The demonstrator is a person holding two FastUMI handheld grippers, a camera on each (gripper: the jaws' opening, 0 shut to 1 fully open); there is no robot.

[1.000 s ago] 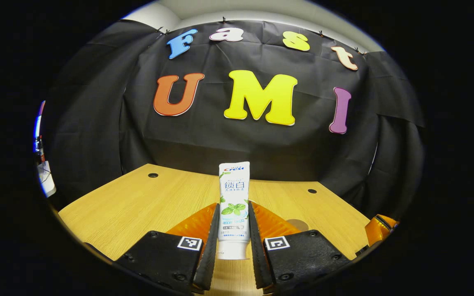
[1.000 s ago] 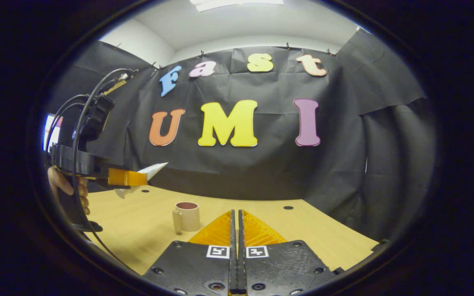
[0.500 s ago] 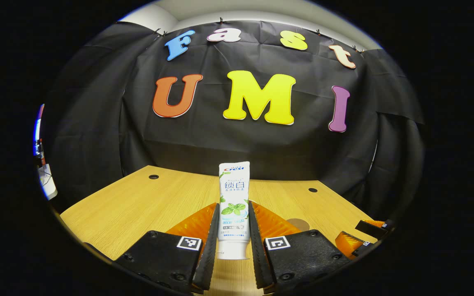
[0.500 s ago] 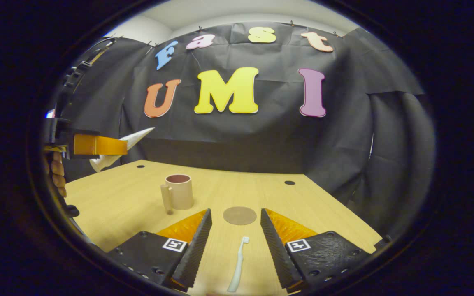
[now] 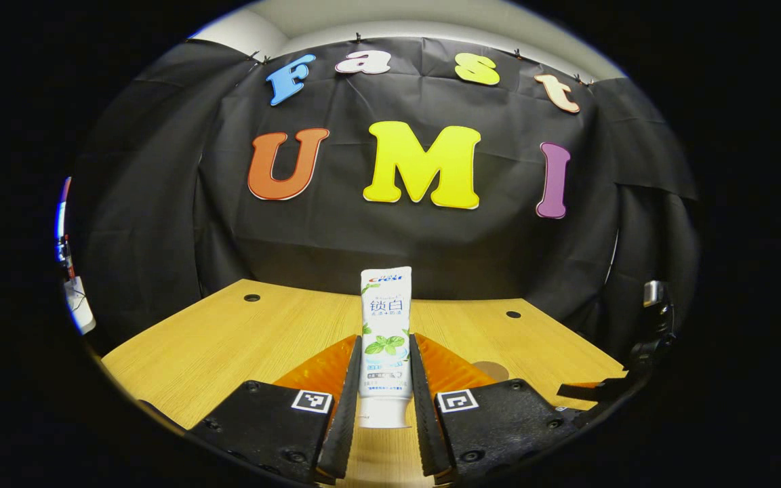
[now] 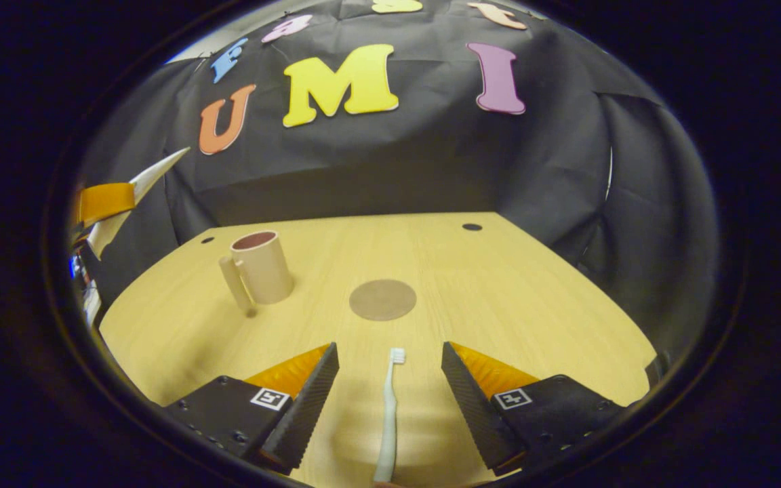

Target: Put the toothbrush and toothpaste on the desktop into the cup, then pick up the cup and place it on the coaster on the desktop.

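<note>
I see a light wooden desk [image 6: 533,285] with cable holes, black cloth wall [image 5: 336,237] behind, pale ceiling [image 5: 390,17] above.

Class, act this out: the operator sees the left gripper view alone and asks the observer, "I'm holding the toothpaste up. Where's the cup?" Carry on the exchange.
Observer: In the right gripper view the cup stands upright on the desk, to the left of the coaster and apart from it.
Operator: And the toothbrush, has it been picked up?
Observer: No. The toothbrush lies flat on the desk, head pointing toward the coaster, between the fingers of the open right gripper, which do not touch it.
</note>
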